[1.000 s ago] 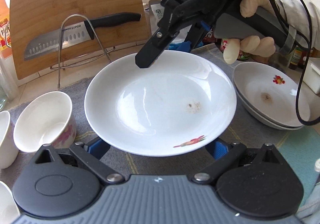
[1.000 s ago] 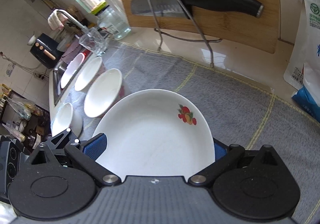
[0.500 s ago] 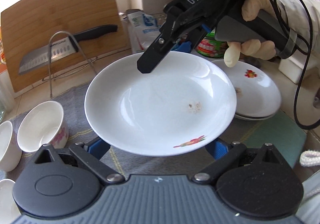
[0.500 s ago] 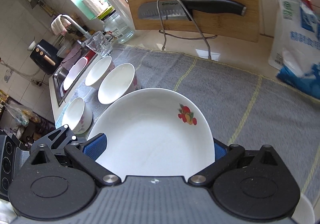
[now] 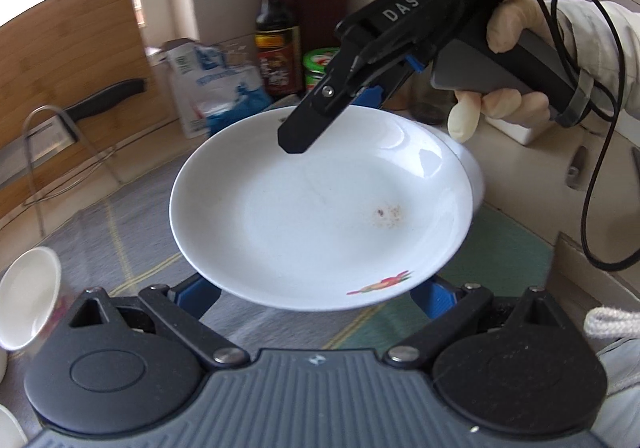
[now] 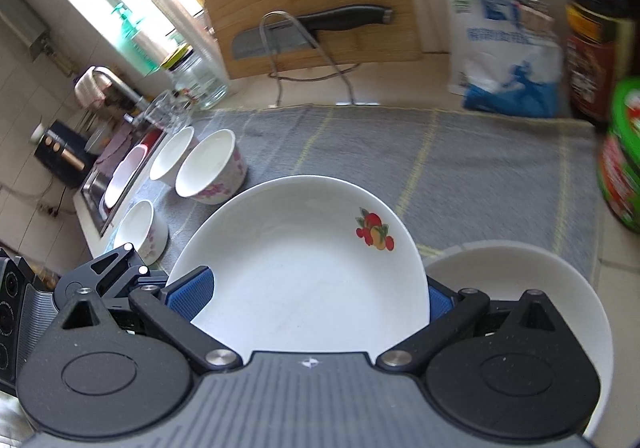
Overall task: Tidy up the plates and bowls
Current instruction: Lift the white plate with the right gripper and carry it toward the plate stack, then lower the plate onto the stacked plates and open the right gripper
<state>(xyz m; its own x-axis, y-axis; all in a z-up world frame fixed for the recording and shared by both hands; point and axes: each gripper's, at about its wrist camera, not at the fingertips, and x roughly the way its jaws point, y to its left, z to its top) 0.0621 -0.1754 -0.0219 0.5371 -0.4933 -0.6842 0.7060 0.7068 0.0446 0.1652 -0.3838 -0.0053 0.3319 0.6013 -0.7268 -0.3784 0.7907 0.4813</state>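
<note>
I hold a white plate [image 5: 320, 216] with a fruit print between my two claws, one on each side. My left gripper [image 5: 320, 294] has its jaws spread wide, with the blue pads [image 5: 200, 292] under and against the plate's near rim. My right gripper [image 5: 320, 116] reaches in from the far side, its blue pads on the opposite rim; in its own view the pads [image 6: 188, 294] flank the plate [image 6: 304, 268] on both sides. The plate is lifted clear of the grey mat [image 5: 120, 232], partly above a stack of white plates [image 6: 560, 280] that sits just to the right. Four small flowered bowls [image 6: 212, 168] stand well apart, near the sink. A cutting board [image 6: 312, 0] with a knife [image 6: 312, 28] leans at the back.

I judge this to be the carrying step: bringing the plate over the stack. The next move calls for centring it above the stack, lowering it level until it nests, then easing both claws off the rim.
</note>
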